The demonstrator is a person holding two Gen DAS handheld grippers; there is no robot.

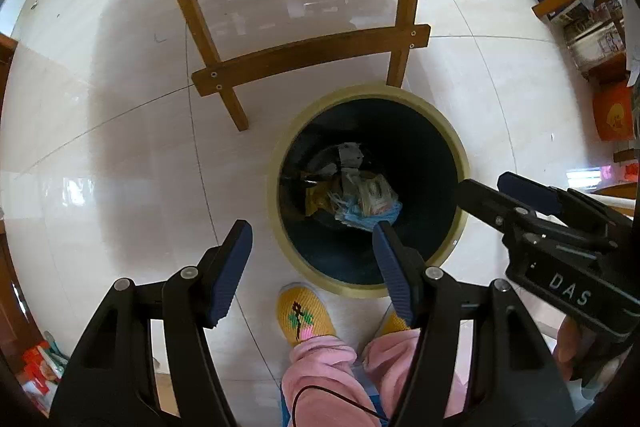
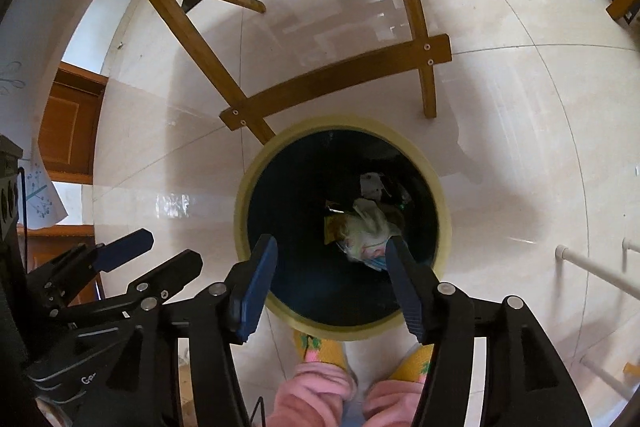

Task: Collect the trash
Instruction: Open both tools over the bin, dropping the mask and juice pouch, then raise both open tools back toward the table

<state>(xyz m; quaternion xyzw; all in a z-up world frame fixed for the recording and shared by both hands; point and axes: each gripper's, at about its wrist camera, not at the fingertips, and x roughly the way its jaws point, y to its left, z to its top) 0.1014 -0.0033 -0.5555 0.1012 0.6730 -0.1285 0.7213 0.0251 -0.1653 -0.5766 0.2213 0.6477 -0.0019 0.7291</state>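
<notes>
A round bin with a pale yellow rim (image 1: pixel 280 155) (image 2: pixel 240 195) stands on the tiled floor, dark inside. Crumpled trash (image 1: pixel 360 195) (image 2: pixel 364 227) lies at its bottom: white and yellow wrappers and a light blue piece. My left gripper (image 1: pixel 311 227) hangs open above the bin's near left rim, nothing between its blue pads. My right gripper (image 2: pixel 331 243) is open over the bin's mouth, and its pads hold nothing. Each gripper shows in the other's view: the right gripper (image 1: pixel 484 183) over the bin's right rim, the left gripper (image 2: pixel 172 247) left of the bin.
A wooden chair's legs and crossbar (image 1: pixel 308 55) (image 2: pixel 336 79) stand just behind the bin. A person's yellow slippers (image 1: pixel 304 315) and pink trouser legs (image 1: pixel 320 375) are at its near side. White pipes (image 2: pixel 596 267) lie right; boxes and clutter (image 1: pixel 588 27) at far right.
</notes>
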